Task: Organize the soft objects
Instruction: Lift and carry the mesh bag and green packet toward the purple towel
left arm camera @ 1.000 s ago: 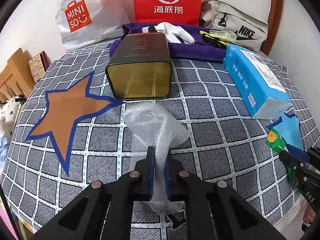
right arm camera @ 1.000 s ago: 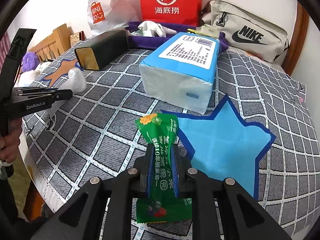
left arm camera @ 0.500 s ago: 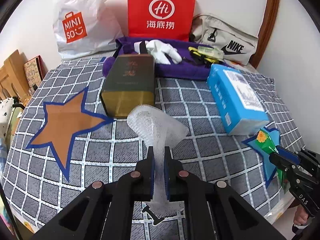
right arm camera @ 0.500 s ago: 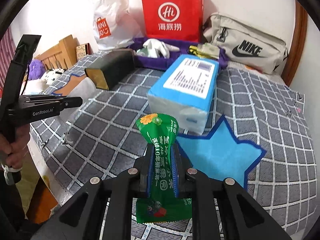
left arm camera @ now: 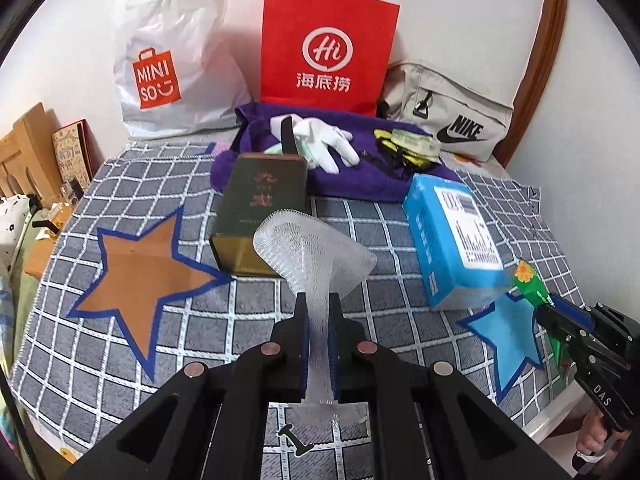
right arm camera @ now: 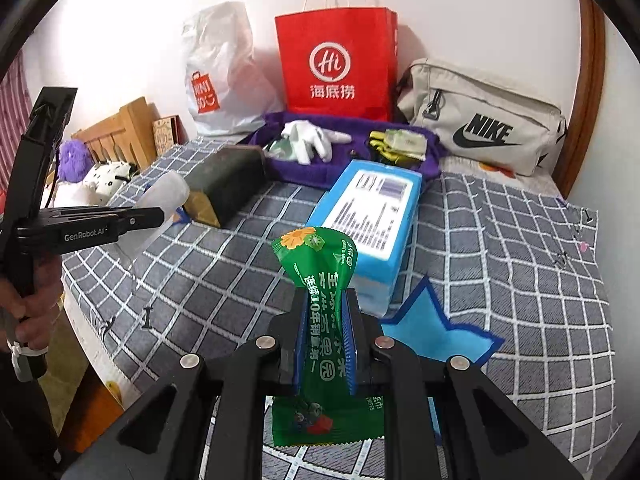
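Two hand-held grippers are in your hands, and each is clamped on something soft. Your left hand-held gripper [left arm camera: 318,326] has its blue pads pressed against a white foam net [left arm camera: 316,256], which flares out above the fingers and hangs a little below them; the net is lifted clear of the checked cloth [left arm camera: 200,340]. Your right hand-held gripper [right arm camera: 325,326] pinches a green packet [right arm camera: 320,280] at its middle, the packet standing upright between the fingers with its lower end sticking out beneath them.

Below and ahead of your left gripper, the cloth carries an orange star [left arm camera: 140,268] to the left and a dark box [left arm camera: 260,208] lying on its side straight ahead, its gold end facing you. A blue pack [left arm camera: 452,240] lies to the right of the box, and a blue star [left arm camera: 508,332] sits just this side of the pack's near end. In the right wrist view the blue star [right arm camera: 428,332] shows just to the right of the packet, partly hidden by your gripper, and the blue pack [right arm camera: 372,216] lies beyond it.

Further back, a purple towel [left arm camera: 360,184] holds a white glove [left arm camera: 324,140] and some yellow and black items [left arm camera: 404,148]. Against the wall stand a white Miniso bag [left arm camera: 172,60], a red paper bag [left arm camera: 328,48] and a grey Nike bag [left arm camera: 448,116]. At the far left of the right wrist view, plush toys [right arm camera: 88,168] lie by a wooden frame [right arm camera: 120,128].
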Demonstrator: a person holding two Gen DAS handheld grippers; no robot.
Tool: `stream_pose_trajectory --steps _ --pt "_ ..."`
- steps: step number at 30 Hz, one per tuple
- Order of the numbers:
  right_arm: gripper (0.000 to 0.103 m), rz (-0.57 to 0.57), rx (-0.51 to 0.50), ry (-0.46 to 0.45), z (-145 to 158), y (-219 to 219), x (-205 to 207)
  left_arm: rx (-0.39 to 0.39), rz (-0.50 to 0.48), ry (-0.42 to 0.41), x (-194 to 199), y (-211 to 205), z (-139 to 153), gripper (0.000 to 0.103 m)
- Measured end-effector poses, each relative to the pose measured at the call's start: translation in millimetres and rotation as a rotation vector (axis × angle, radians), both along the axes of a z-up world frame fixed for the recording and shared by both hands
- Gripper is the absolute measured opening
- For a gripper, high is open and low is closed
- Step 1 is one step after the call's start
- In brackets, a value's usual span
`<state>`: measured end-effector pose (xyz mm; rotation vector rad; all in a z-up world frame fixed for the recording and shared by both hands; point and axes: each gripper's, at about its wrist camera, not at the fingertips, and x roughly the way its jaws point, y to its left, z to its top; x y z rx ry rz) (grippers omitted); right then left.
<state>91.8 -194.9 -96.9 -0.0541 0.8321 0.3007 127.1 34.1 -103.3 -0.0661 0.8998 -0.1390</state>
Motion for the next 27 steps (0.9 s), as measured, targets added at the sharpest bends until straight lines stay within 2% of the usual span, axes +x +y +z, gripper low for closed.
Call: stream_pose_trajectory --steps 17,27 --pt "0.016 -0.008 0.008 -0.068 44.0 -1.2 52.3 -0.024 0.019 -0.061 30.8 6.1 48.0 0.008" --pt "0.016 -0.019 0.004 -0.093 64.2 4.3 88.3 -0.016 0.024 -0.082 60.0 4.8 64.2 0.008"
